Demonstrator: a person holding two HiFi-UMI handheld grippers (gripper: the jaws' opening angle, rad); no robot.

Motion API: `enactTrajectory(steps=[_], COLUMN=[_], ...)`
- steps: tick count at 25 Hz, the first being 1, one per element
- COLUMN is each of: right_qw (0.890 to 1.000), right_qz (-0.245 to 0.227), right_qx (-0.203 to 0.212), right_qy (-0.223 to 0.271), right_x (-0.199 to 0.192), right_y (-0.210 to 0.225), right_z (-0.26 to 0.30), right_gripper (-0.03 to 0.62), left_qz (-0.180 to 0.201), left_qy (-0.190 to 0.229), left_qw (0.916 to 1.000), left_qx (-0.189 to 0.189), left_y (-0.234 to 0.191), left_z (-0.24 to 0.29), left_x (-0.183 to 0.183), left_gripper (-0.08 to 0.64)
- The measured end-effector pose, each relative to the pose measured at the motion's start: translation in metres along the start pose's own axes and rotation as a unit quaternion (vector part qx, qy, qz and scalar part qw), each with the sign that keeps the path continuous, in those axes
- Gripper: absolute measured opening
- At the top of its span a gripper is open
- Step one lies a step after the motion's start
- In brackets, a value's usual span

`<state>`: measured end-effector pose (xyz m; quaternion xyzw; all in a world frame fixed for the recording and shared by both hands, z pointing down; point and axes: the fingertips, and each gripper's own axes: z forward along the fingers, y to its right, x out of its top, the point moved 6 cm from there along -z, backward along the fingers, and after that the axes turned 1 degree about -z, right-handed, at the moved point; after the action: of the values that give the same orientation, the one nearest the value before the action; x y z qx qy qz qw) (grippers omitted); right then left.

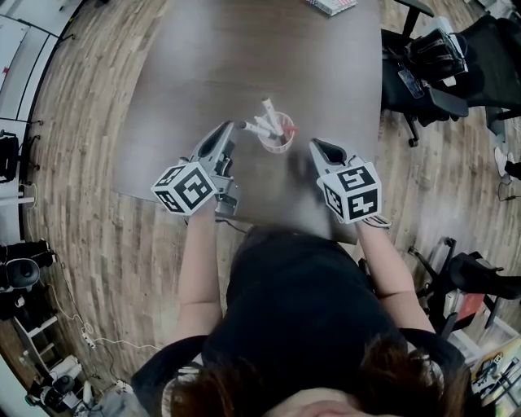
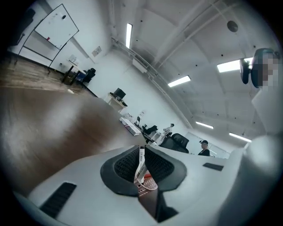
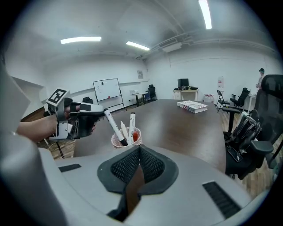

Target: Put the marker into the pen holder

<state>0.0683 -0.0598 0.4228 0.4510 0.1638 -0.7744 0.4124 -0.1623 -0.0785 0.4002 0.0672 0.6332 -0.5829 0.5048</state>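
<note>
A pinkish mesh pen holder (image 1: 277, 140) stands mid-table with several markers in it. My left gripper (image 1: 236, 127) is shut on a white marker (image 1: 253, 128) that slants right toward the holder. In the right gripper view this marker (image 3: 114, 126) leans with its dark lower end inside the rim of the holder (image 3: 126, 139), its upper end in the left gripper (image 3: 103, 111). In the left gripper view the marker (image 2: 141, 160) is pinched between the pads, the holder (image 2: 148, 185) just beyond. My right gripper (image 1: 314, 144) (image 3: 139, 148) rests shut and empty, right of the holder.
The dark table (image 1: 203, 57) carries a flat stack of books at its far edge (image 1: 332, 5) (image 3: 193, 106). Black office chairs (image 1: 440, 57) (image 3: 250, 132) stand off the table's right side. People stand far off in the room.
</note>
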Motion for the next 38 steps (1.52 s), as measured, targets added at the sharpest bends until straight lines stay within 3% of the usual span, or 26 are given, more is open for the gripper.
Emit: enactTrajectory(steps=[11,22,38], right_qw=[1.0,1.0,1.0], right_qz=[0.003,0.001,0.002], right_qx=[-0.006,-0.001,-0.003], right_qy=[-0.003,-0.009,-0.011], right_x=[-0.001,-0.001,-0.003], right_y=[0.003,0.0,0.0], right_z=[0.002,0.007,0.007], right_gripper=[0.017,0.017,0.017], left_qz=[0.001,0.037,0.054], left_qy=[-0.034,-0.071,-0.103], left_qw=[0.9987,0.9952,0.9925], left_qx=[-0.038,-0.057,-0.037], left_y=[0.004,0.013,0.01], left_z=[0.005,0.016,0.019], left_x=[-0.014,-0.022,-0.034], left_gripper=[0.051,0.052,0.052])
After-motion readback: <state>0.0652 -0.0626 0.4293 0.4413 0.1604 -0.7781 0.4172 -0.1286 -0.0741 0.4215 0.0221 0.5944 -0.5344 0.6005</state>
